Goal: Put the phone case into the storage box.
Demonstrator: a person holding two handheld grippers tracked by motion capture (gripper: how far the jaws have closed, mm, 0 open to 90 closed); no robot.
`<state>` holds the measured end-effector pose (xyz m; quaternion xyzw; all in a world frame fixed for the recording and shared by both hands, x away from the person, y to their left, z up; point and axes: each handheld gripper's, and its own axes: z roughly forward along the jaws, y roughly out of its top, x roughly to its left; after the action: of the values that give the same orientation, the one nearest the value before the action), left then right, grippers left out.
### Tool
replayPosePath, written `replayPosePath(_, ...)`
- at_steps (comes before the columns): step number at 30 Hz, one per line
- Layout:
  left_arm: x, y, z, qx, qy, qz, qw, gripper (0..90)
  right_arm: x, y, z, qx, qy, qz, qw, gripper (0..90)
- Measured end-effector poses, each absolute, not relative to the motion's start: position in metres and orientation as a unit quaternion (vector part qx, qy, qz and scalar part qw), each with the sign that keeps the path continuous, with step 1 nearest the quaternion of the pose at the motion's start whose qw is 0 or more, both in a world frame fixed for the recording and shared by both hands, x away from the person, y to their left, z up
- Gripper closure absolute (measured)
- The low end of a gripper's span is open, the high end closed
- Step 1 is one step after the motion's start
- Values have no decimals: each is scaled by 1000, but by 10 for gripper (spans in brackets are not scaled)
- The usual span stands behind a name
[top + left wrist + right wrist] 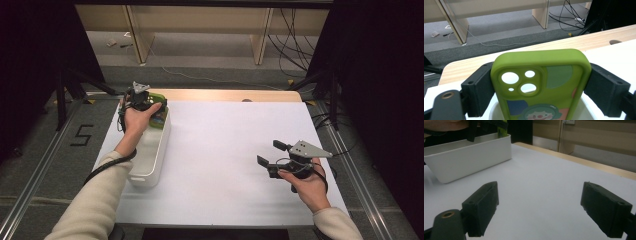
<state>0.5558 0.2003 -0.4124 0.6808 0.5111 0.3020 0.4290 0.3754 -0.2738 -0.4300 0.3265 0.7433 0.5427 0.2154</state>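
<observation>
High view: the left gripper (148, 103) holds the green phone case (159, 116) over the far end of the white bin (150, 165).
Left gripper view: both jaws press the phone case (544, 85) at its sides.
Right gripper view: jaws spread wide, nothing between them, above the white table (544, 182); the bin (469, 157) is well apart.

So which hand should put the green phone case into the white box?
Left, probably: its tool already clamps the phone case above the white box. The right tool sits open, far across the table.
</observation>
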Motion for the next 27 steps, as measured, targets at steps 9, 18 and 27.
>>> replayPosePath(9, 558, 199, -413, 682, 511, 301, 429, 147, 376, -274, -430, 327, 743, 543, 216, 159)
replayPosePath(18, 560, 199, -413, 683, 510, 298, 430, 146, 375, -274, -430, 327, 743, 542, 216, 159)
replayPosePath(27, 562, 200, -414, 683, 513, 295, 429, 145, 376, -274, -431, 328, 744, 542, 214, 159)
